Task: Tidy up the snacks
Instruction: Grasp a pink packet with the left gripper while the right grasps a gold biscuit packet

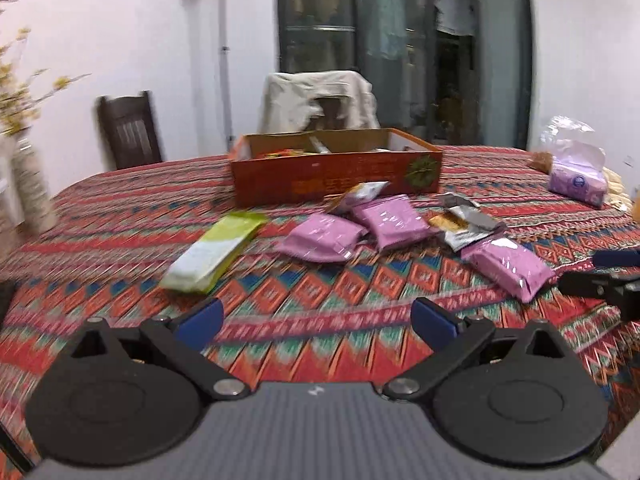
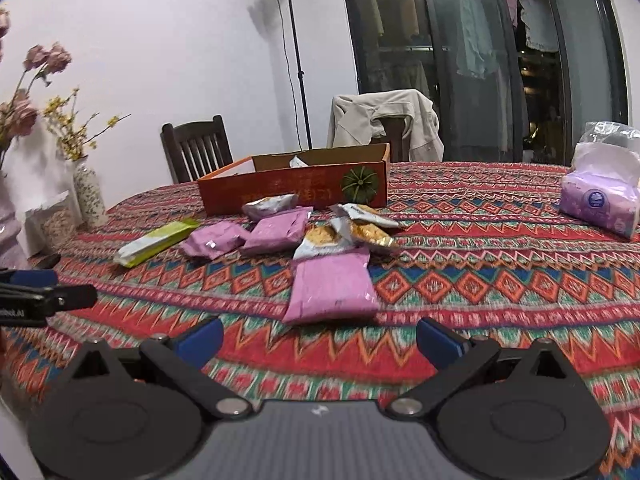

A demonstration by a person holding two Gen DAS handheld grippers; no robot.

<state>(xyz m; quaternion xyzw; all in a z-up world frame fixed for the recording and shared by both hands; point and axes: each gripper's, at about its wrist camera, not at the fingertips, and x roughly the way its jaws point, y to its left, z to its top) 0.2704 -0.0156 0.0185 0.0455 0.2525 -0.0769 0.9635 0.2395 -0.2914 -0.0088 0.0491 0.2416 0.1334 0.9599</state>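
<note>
Loose snack packs lie on the patterned tablecloth [image 1: 120, 232] in front of an open orange cardboard box [image 1: 336, 176] [image 2: 296, 192]. A green-and-white pack [image 1: 216, 250] [image 2: 156, 242] lies at the left. Three pink packs [image 1: 324, 238] [image 1: 394, 220] [image 1: 510, 266] and silver packs [image 1: 466, 224] [image 2: 352, 228] cluster in the middle. In the right wrist view the nearest pink pack [image 2: 332, 286] lies just beyond my right gripper [image 2: 319, 340], which is open and empty. My left gripper [image 1: 316, 322] is open, empty and well short of the packs. The box holds a few items, mostly hidden.
A purple tissue pack [image 2: 600, 200] [image 1: 576, 182] and a plastic bag sit at the right of the table. A vase with flowers [image 2: 90, 196] stands at the left edge. Two chairs [image 2: 196, 152] [image 2: 388, 128] stand behind the table, one draped with a jacket.
</note>
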